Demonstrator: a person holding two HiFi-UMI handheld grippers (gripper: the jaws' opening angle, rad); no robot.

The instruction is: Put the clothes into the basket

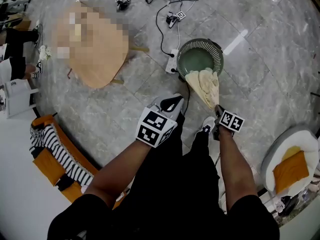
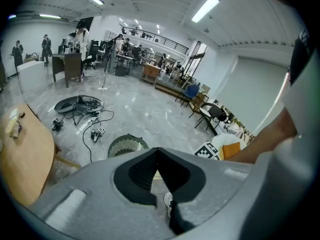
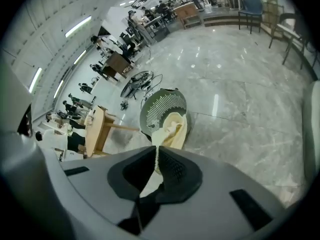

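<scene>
A round green basket [image 1: 199,57] stands on the marble floor ahead of me. A cream cloth [image 1: 205,85] hangs from my right gripper [image 1: 218,111], whose jaws are shut on its upper edge; its lower end drapes over the near rim and into the basket. In the right gripper view the cloth [image 3: 173,130] runs from the right gripper [image 3: 156,150] down to the basket [image 3: 162,108]. My left gripper [image 1: 173,104] hovers to the left of the cloth, short of the basket. In its own view the left gripper [image 2: 158,152] has its jaws shut, with nothing held, above the basket [image 2: 127,145].
A round wooden table [image 1: 97,49] stands left of the basket. Cables and a power strip [image 1: 171,59] lie behind it. A striped garment [image 1: 56,153] lies on an orange seat at lower left. A white chair with an orange cushion [image 1: 291,168] is at right.
</scene>
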